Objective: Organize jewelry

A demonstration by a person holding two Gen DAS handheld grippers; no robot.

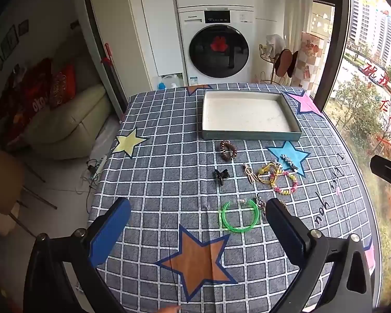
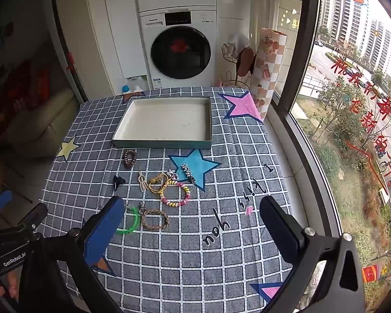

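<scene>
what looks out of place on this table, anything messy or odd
The tray sits empty while all the jewelry lies loose on the cloth in front of it. The yellow cord bracelet and the pink-and-yellow bead bracelet overlap in a tangle. Nothing looks broken or spilled.

Two handheld grippers point downward at a steep angle. The left gripper (image 1: 198, 223) has its blue-padded fingers (image 1: 109, 232) spread fully apart, with nothing between them. The right gripper (image 2: 193, 224) likewise stands wide open and empty. A fingertip (image 1: 170, 309) shows at the left view's bottom edge.
</scene>
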